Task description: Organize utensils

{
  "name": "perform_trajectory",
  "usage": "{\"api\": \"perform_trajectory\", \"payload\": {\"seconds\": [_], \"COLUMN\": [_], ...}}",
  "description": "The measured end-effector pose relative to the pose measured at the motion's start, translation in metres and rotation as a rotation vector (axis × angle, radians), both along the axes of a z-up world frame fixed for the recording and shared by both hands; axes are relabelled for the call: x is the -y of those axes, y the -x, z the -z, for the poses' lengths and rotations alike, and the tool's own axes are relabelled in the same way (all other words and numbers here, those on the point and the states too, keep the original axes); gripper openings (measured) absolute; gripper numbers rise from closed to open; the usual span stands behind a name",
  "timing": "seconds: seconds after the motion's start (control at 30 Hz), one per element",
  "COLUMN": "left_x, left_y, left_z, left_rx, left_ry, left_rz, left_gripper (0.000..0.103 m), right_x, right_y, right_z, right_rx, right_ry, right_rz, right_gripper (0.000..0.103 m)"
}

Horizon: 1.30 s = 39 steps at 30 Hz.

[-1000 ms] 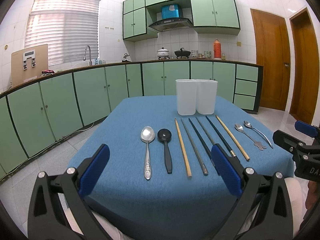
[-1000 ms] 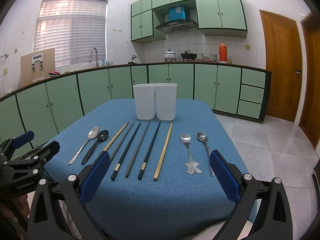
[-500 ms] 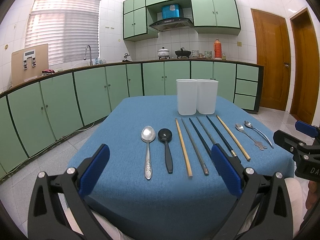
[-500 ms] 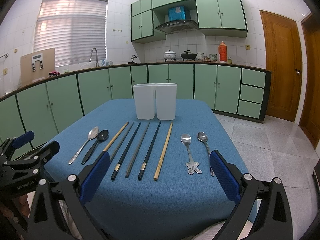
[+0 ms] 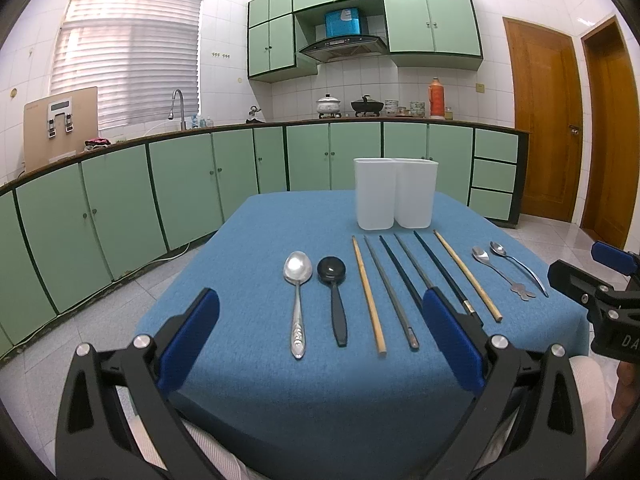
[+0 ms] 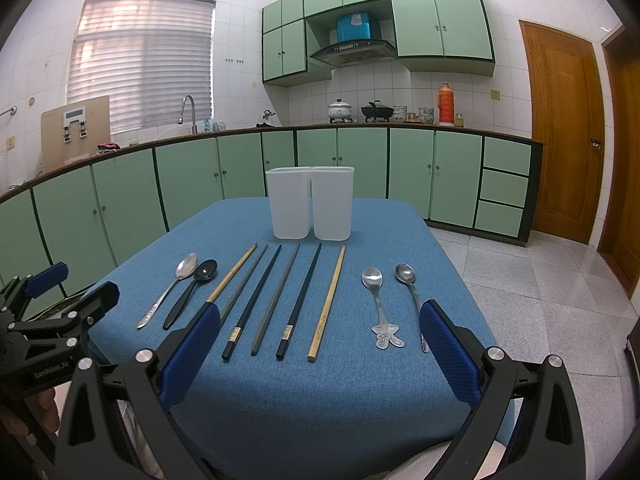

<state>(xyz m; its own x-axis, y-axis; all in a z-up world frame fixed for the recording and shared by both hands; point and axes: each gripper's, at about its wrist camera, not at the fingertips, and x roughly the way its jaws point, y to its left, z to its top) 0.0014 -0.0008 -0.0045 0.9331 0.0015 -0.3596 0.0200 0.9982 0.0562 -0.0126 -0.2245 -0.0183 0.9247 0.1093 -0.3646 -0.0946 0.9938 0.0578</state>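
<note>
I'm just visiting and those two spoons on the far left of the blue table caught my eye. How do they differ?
The silver spoon is shiny metal with a patterned handle end; the black spoon is dark all over and plain. The silver spoon has an oval bowl and a thin handle; the black spoon has a rounder bowl and a broader handle. The silver spoon lies outermost, the black spoon next to the chopsticks. Both lie flat, bowls pointing to the white bins, untouched.
</note>
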Motion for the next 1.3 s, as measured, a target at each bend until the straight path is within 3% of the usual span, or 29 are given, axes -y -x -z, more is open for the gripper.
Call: {"api": "perform_trajectory", "payload": {"seconds": [1.07, 1.3], "left_x": [-0.005, -0.032], "left_y": [-0.001, -0.027], "left_z": [0.003, -0.001], "left_rx": [-0.002, -0.019], "left_ry": [0.004, 0.031], "left_rz": [-0.002, -0.009], "left_gripper": [0.098, 0.098], "right_x": [0.000, 0.011], "right_y": [-0.003, -0.020], "right_z": [-0.004, -0.012], "right_rx": [0.008, 0.008], "right_ry": [0.002, 0.014], "right_rz": [0.003, 0.028], "right_gripper": [0.097, 0.097]}}
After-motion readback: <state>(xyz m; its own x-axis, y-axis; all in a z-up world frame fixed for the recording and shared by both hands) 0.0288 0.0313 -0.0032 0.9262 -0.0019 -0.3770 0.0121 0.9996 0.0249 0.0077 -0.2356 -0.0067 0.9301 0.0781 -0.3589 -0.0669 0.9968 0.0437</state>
